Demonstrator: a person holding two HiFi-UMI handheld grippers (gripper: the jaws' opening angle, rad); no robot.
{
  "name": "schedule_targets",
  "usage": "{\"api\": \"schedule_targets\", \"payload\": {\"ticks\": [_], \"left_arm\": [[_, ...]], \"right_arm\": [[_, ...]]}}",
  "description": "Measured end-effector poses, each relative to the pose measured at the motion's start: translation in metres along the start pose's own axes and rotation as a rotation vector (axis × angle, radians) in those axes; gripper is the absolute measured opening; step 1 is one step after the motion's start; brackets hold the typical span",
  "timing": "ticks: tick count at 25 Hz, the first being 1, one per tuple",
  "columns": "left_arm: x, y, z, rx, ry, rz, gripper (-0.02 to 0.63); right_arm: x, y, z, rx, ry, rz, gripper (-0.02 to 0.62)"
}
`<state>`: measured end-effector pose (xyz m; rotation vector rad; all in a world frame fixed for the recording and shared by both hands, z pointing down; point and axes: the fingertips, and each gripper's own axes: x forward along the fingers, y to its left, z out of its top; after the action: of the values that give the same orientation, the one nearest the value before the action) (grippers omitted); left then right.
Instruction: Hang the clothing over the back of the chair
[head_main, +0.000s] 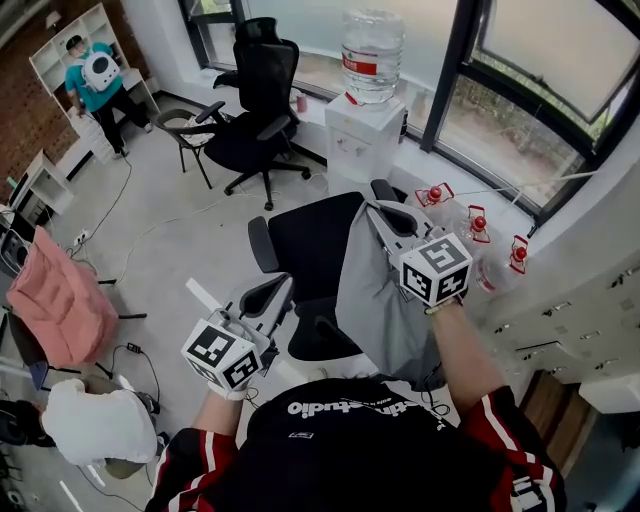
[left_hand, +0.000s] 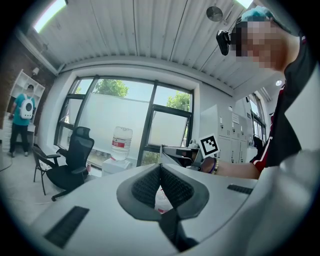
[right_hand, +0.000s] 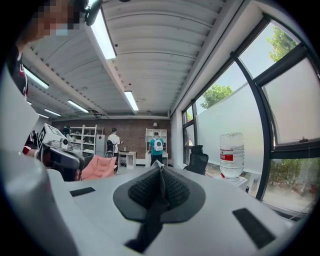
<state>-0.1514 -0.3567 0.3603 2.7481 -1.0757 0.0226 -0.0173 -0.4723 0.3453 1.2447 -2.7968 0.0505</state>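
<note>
Right gripper (right_hand: 160, 169) first: its ribbed black pads are pressed together, and a dark strip of fabric runs down between them, so we read a firm pinch on the clothing (head_main: 375, 300). In the head view that garment is a thin grey piece. It hangs from the jaws in long soft folds and lies against the black office chair (head_main: 305, 245), at about three o'clock from the broad back panel. Over to the left gripper (left_hand: 160, 167), down at seven o'clock from the chair. Its tips meet too, daylight shows through the gap lower down, and we can't make out anything caught there. So we judge this is the carrying-over step: the cloth is up at chair height but gathered in one bunch, not yet spread across the top edge. The next move, as we see it, is to lift the pinched edge clear of the top of the back, carry it across and lower it so that fabric falls on both sides before the jaws let go. Limp cloth like this will slide off a smooth curved frame if the weight sits unevenly. The chair is all dark, rounded shapes, with hard-looking curved armrests at nine o'clock.
</note>
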Motion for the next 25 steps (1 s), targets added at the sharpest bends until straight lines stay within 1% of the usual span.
{"api": "schedule_targets", "payload": {"ticks": [6, 12, 16, 18, 22, 25], "left_arm": [[-0.001, 0.019, 0.003, 0.005, -0.001, 0.005, 0.022], [-0.004, 0.035, 0.004, 0.001, -0.001, 0.019, 0.023], [-0.007, 0.041, 0.005, 0.0, 0.0, 0.032, 0.021], [-0.008, 0.044, 0.004, -0.002, 0.001, 0.037, 0.023], [-0.01, 0.05, 0.001, -0.011, 0.007, 0.047, 0.023], [-0.015, 0.054, -0.001, -0.024, 0.007, 0.056, 0.023]], "right_arm": [[0.046, -0.009, 0.002, -0.013, 0.017, 0.007, 0.018], [0.081, -0.028, 0.004, -0.022, 0.021, -0.049, 0.018], [0.104, -0.042, 0.012, -0.039, 0.017, -0.079, 0.018], [0.118, -0.053, 0.02, -0.052, 0.002, -0.098, 0.018], [0.145, -0.079, 0.048, -0.054, -0.072, -0.164, 0.018], [0.158, -0.09, 0.067, -0.065, -0.119, -0.206, 0.018]]}}
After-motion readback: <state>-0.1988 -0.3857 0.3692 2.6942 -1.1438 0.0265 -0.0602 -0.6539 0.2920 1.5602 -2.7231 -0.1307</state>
